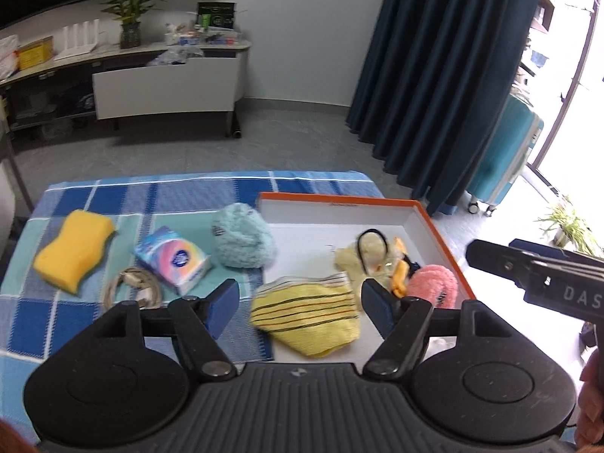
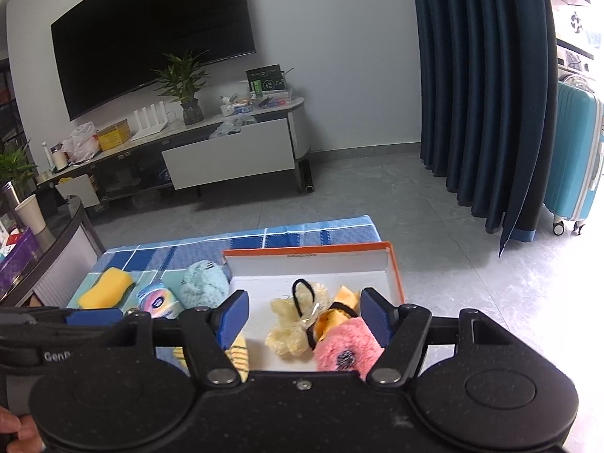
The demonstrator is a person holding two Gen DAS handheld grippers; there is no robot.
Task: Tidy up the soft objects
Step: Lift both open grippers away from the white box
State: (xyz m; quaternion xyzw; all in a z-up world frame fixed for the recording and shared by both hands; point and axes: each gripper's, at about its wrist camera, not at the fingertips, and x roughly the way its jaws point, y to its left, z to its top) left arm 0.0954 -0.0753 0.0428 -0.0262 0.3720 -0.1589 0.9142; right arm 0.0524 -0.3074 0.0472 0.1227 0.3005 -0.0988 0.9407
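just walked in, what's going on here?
A person is sorting soft items into the orange-rimmed box with two handheld grippers. The left gripper is open above the yellow striped cloth lying over the box's edge. The right gripper is open and empty. The teal fluffy item and yellow sponge remain outside.

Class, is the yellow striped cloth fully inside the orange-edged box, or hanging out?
Hanging out: the yellow striped cloth overlaps the orange-edged box near edge.

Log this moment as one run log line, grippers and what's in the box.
left gripper: open, empty | right gripper: open, empty | yellow striped cloth: lying across box near edge | blue fluffy item: outside box
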